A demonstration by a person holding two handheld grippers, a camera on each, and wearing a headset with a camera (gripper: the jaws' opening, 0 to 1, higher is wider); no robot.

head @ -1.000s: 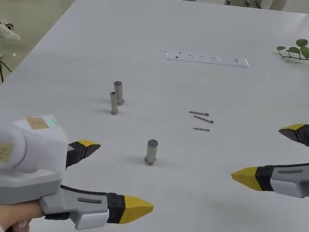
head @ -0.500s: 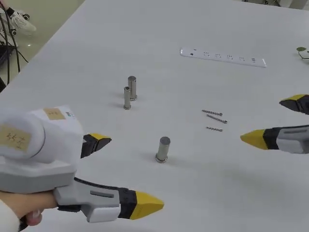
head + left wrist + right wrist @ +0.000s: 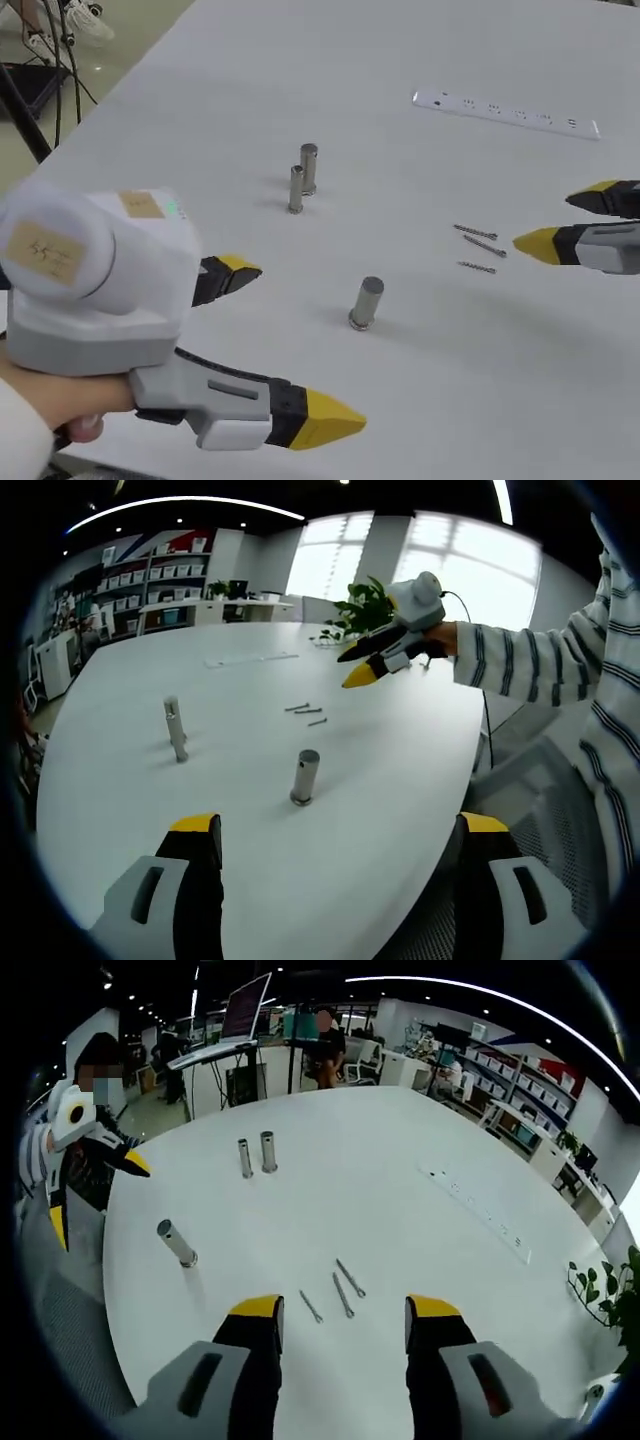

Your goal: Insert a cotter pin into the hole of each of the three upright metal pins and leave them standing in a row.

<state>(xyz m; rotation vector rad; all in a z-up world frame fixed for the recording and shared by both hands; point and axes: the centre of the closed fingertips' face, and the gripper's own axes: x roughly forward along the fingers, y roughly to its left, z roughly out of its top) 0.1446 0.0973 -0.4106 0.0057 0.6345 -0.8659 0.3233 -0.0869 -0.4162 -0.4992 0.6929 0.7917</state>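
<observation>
the left gripper [image 3: 297, 346], jaws spread and empty, hovers near-left of the lone metal pin [image 3: 367, 303]; the right gripper [image 3: 550, 220], likewise spread, hovers far right of it. beyond that pin, the paired metal pins [image 3: 302, 178] stand left and three cotter pins [image 3: 478, 245] lie right.

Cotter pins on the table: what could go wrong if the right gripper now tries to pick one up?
1. The three cotter pins lie flat and close together; the open right gripper might catch two or scatter them.
2. The nearest metal pin stands alone near the open left gripper; a bump could topple it.
3. The two far metal pins stand close together; one falling may hit the other.
</observation>
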